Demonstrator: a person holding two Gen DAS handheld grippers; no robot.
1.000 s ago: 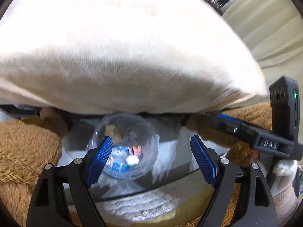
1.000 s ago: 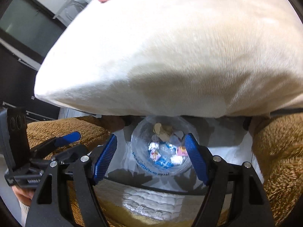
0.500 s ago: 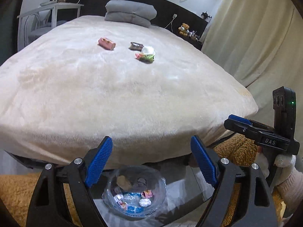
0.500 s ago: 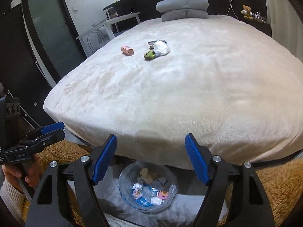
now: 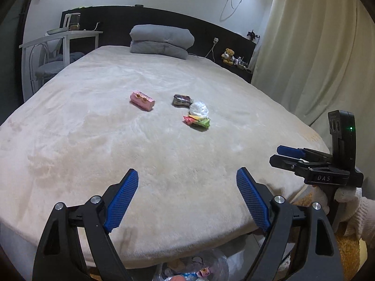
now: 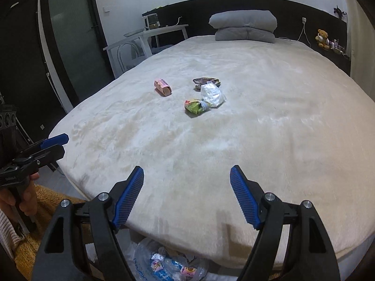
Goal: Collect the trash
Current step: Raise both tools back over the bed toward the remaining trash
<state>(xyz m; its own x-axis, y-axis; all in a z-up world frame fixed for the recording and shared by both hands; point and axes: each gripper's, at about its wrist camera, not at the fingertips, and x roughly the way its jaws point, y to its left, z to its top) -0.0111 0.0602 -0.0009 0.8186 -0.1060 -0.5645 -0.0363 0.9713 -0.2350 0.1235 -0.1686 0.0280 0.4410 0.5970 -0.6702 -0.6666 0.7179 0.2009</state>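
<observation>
Both sets of jaws were opening with nothing between their blue pads: the left gripper [image 5: 187, 196] and the right gripper [image 6: 186, 193] each hung over the near edge of the bed [image 5: 93, 140], pointing up its length toward the headboard [image 6: 234, 7]. Below that near edge, at the bottom of each view, sat a clear plastic bag [image 6: 164, 264] already holding small wrappers. Four pieces of trash lay well beyond the jaws, around the middle of the cream blanket: a pink carton [image 5: 142, 101] toward the left edge, and just right of it a tight cluster made of a dark wrapper [image 5: 182, 100], a crumpled white plastic bag [image 5: 198, 109] and a green-and-red snack packet [image 5: 197, 121], the packet nearest the foot of the bed. A folded grey duvet [image 5: 161, 41] rested at the head end against the headboard. A teddy bear [image 5: 228, 56] sat on the ledge past the far right corner, beside the curtain [image 5: 316, 58], and a white side table [image 5: 61, 37] stood off the far left corner.
</observation>
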